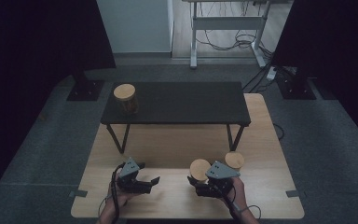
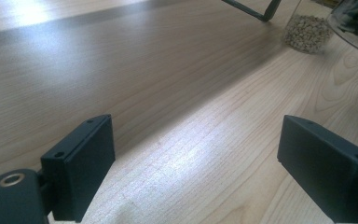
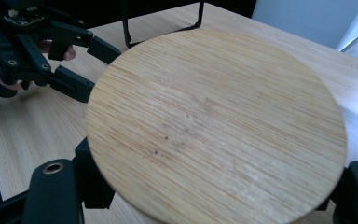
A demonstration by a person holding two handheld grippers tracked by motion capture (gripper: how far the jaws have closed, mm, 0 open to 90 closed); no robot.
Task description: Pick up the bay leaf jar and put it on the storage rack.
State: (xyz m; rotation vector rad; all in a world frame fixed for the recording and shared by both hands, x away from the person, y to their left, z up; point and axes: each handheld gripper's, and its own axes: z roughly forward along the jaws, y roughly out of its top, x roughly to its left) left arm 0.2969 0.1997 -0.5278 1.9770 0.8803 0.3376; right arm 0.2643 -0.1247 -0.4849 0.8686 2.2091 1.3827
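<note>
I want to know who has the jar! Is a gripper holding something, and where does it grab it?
The right gripper is shut on the wooden-lidded jar, gripping its sides below the lid. The left gripper is open, holding nothing.

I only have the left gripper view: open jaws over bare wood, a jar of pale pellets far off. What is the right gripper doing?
Observer: The right gripper is shut on a jar with a round wooden lid.
Operator: Any other jars near it?
Observer: A second lidded jar stands on the table right beside that gripper.
Operator: Anything farther back?
Observer: A third lidded jar stands at the left end of the black bench.
</note>
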